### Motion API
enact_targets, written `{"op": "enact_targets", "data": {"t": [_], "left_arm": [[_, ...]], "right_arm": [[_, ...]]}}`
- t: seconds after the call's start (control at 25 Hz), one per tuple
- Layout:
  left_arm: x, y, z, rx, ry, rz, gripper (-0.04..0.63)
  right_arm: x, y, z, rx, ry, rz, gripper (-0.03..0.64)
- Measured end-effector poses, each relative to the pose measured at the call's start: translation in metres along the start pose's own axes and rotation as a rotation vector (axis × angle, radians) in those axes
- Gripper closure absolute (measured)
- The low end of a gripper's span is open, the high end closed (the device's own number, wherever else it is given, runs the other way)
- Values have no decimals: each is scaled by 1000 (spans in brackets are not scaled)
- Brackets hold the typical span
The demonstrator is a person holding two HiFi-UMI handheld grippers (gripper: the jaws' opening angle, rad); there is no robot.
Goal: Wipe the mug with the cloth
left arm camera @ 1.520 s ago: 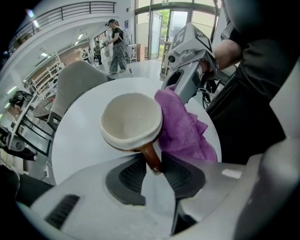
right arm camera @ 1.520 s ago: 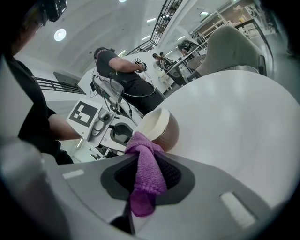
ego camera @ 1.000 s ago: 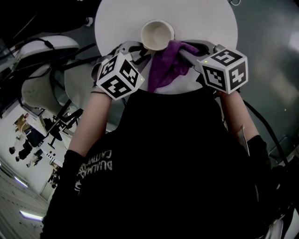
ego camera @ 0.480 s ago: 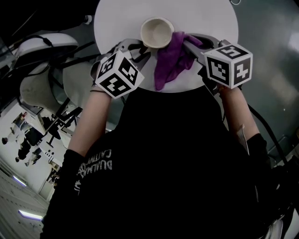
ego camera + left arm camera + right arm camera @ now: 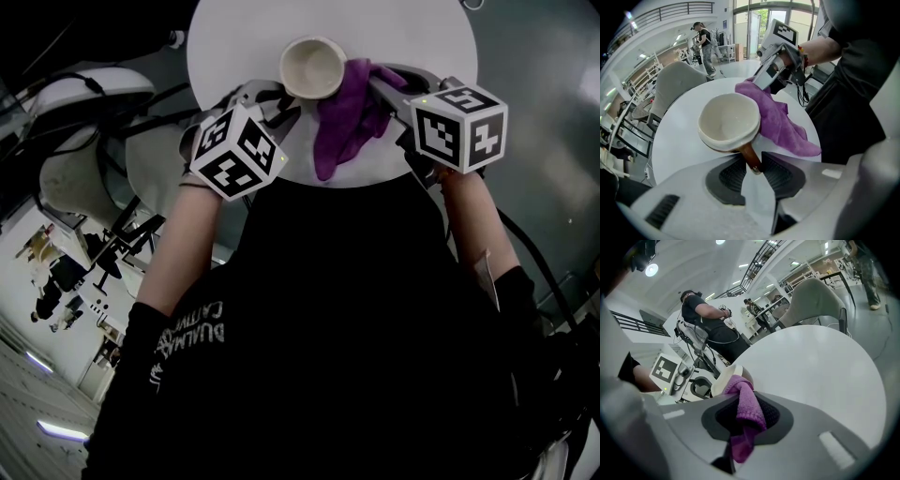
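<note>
While mouth-up, mug [image 5: 314, 67] handle toward tool [image 5: 753, 163].

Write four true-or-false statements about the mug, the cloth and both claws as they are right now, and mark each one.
1. The left claw grips the cream ceramic mug by its brown handle. True.
2. The right claw is open and empty. False: it is shut on the purple terry cloth.
3. The cloth is stuffed inside the mug. False: it hangs beside the mug, against its outer wall, above the round white table.
4. Nothing is inside the mug. True.
</note>
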State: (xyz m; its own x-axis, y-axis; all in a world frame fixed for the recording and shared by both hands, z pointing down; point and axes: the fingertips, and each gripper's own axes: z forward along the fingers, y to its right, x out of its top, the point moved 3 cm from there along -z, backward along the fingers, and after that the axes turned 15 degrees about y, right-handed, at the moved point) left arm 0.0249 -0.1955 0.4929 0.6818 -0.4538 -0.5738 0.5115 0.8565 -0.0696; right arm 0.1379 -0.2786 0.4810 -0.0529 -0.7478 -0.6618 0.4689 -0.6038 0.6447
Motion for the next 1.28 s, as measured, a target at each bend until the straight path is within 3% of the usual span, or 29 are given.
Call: {"op": "enact_targets", "data": {"t": [0.28,0.88,1.28], "left_arm": [[-1,-1,-1,-2,6,-18,491],[0,-2,3,3,-13,10,491],[-6,2,-2,2,19,32,494]], "right_arm": [[7,9,4,-16,8,12,563],[20,17,11,-61,38,-37,566],[17,8,14,-114,38,-45,571]]}}
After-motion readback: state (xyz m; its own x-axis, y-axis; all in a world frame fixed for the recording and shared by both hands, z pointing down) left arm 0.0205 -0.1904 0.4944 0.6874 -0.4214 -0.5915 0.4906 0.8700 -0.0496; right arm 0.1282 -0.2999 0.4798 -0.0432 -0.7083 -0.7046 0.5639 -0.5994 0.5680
